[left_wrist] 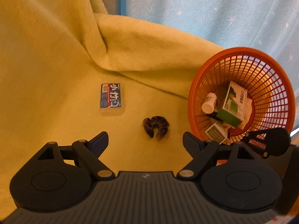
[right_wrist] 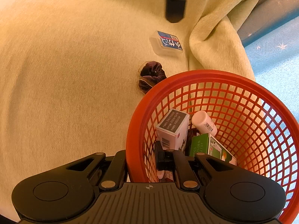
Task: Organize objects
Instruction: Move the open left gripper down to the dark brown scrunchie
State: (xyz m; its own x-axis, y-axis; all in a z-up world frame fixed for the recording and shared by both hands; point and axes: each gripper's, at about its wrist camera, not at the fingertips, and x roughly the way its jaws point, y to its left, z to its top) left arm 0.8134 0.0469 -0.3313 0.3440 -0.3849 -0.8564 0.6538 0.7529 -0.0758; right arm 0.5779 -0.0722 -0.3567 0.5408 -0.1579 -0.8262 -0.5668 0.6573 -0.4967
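Working outward from your left gripper (left_wrist: 145, 143), its jaws stand wide apart with nothing between them, hovering just short of the dark velvet scrunchie (left_wrist: 156, 128) that lies on the yellow-green blanket (left_wrist: 56, 74). Expect the scrunchie to be very light, soft and squashy, so it will collapse under the pads rather than resist; pinch across one bunched side of the ring, not the hollow middle, and close fully. Beyond it, well apart to the left, sits the small clear plastic box with the blue label (left_wrist: 111, 99), lying flat; judge it stiff, light and slick, best taken across its narrow width at mid-length with a firm but not crushing grip. Your right gripper (right_wrist: 141, 163) straddles the near wall of the orange mesh basket (right_wrist: 243, 85), one finger outside and one inside, closed down on the rim and steadying it. Inside the basket already lie a white bottle (right_wrist: 202, 122), a grey-and-white carton (right_wrist: 172, 128) and a green carton (right_wrist: 200, 143). The basket stands just beside the scrunchie, so the carry looks short.
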